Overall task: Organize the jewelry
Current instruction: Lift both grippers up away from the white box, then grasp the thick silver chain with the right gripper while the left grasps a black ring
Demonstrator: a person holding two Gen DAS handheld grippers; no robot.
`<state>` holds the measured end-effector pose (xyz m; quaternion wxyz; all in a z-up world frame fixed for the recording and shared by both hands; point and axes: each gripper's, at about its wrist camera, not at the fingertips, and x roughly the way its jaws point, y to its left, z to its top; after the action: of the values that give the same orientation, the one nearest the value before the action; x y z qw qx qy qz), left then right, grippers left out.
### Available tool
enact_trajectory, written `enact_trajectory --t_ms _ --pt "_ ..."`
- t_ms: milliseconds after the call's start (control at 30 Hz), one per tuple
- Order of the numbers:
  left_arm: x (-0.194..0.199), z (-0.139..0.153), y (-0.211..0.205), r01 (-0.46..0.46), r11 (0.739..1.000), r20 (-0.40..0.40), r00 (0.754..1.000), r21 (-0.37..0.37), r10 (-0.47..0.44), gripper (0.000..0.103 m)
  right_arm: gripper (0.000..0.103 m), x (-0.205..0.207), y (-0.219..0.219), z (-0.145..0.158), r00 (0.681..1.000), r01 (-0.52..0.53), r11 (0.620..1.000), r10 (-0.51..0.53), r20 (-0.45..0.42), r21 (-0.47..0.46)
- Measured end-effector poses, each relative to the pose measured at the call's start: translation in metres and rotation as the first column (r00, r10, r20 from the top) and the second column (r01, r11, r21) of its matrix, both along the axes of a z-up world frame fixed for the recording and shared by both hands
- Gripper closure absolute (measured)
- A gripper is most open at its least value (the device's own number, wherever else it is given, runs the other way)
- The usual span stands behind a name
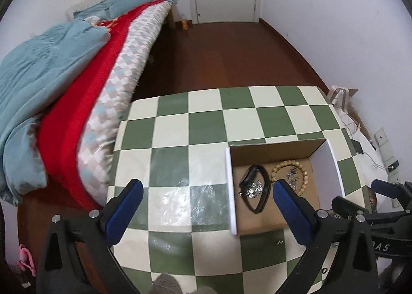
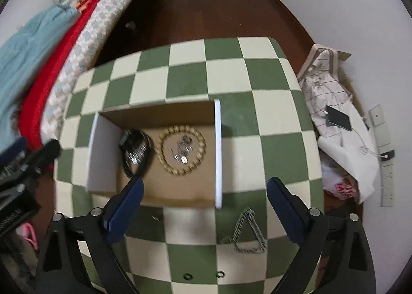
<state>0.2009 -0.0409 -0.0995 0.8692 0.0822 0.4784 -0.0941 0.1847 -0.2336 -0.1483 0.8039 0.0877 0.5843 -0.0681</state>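
Note:
A shallow cardboard box with white side walls sits on the green-and-cream checked table. Inside lie a black band, a wooden bead bracelet and small silver pieces. A silver chain lies on the table in front of the box, between my right gripper's fingers. Two small dark rings lie nearer the front edge. My left gripper is open and empty over the table, left of the box. My right gripper is open and empty.
A bed with blue, red and patterned covers stands to the left of the table. Cloth, a phone and cables lie on the floor at the right by the wall. The right gripper's body shows at the left wrist view's right edge.

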Motion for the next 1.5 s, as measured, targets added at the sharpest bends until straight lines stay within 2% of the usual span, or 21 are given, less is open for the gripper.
enact_trajectory --t_ms 33,367,800,1067,1200,1333,1433,1500 --pt "-0.004 0.0 0.002 -0.007 1.0 0.008 1.0 0.005 0.007 0.0 0.0 -0.004 0.002 -0.001 1.0 -0.003 1.0 0.003 -0.003 -0.007" --pt "-0.037 0.02 0.015 -0.033 0.999 0.07 0.997 0.015 0.032 0.0 0.0 -0.033 0.02 0.02 0.998 -0.013 0.997 0.017 0.056 -0.073" --pt "-0.089 0.064 0.026 -0.05 0.999 0.169 0.984 0.0 0.049 0.0 0.0 -0.083 0.035 0.078 0.979 0.001 0.99 0.028 0.201 -0.142" --pt "-0.12 0.086 0.027 -0.042 0.999 0.222 0.974 -0.008 0.043 0.0 0.0 -0.121 0.045 0.113 0.956 0.011 0.988 0.036 0.292 -0.156" --pt "-0.133 0.09 0.029 -0.061 0.998 0.241 0.968 -0.015 0.063 0.0 0.0 -0.137 0.048 0.125 0.945 0.008 0.992 0.034 0.324 -0.129" --pt "-0.142 0.082 0.033 -0.107 0.994 0.268 0.958 0.02 0.098 0.0 0.0 -0.154 0.035 0.121 0.94 0.035 0.997 -0.009 0.342 -0.069" --pt "-0.144 0.061 0.033 -0.141 0.987 0.26 0.959 0.079 0.116 0.0 0.001 -0.166 0.015 0.097 0.946 0.088 0.995 -0.067 0.318 -0.052" --pt "-0.146 0.044 0.032 -0.163 0.979 0.257 0.958 0.125 0.126 0.0 0.018 -0.169 -0.002 0.07 0.958 0.113 0.993 -0.101 0.268 -0.03"
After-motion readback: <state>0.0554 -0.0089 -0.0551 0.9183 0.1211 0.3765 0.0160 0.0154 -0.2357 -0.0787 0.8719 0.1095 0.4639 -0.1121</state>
